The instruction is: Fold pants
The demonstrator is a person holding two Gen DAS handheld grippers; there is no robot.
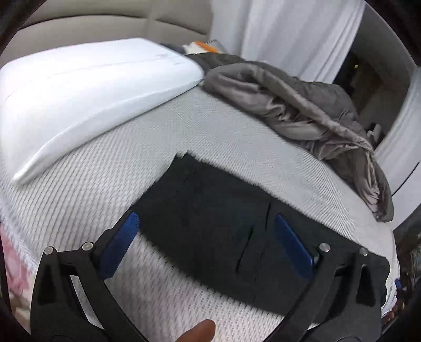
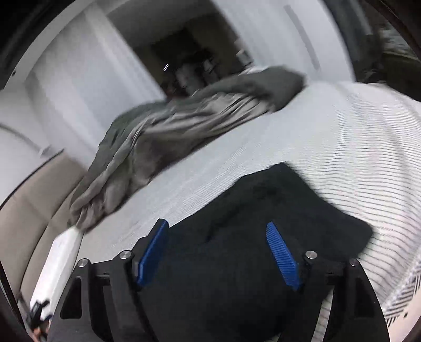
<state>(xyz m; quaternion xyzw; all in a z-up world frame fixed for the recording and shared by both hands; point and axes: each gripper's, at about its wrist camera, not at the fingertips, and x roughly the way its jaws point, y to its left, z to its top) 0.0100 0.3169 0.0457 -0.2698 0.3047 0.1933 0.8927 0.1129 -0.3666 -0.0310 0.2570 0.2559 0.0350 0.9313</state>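
While the black pants [image 1: 205,210] lie spread flat on the mattress [image 1: 92,184], the left gripper [image 1: 208,236] is held just above their near edge with its blue-padded fingers [image 1: 118,250] spread wide and nothing caught between them; one finger is seen over the bare mattress to the left of the cloth, the other over the dark fabric itself. In the right wrist view, the right gripper [image 2: 218,252] is likewise parted wide with nothing clamped, and the pants [image 2: 263,223] are seen filling the gap between its fingers [image 2: 281,255] and reaching beyond them toward the far side, in a rounded, bunched heap; whether the pads touch the cloth cannot be told through the motion blur. The mattress is covered in a white fabric with fine grey stripes. A white pillow [image 1: 86,92] is laid at the far left, and a crumpled grey blanket [image 1: 302,113] is piled at the far right, well apart from the pants. A padded beige headboard [image 1: 105,23] is seen behind the pillow, and white curtains [image 1: 289,31] are hung beyond the blanket, beside a dark opening.
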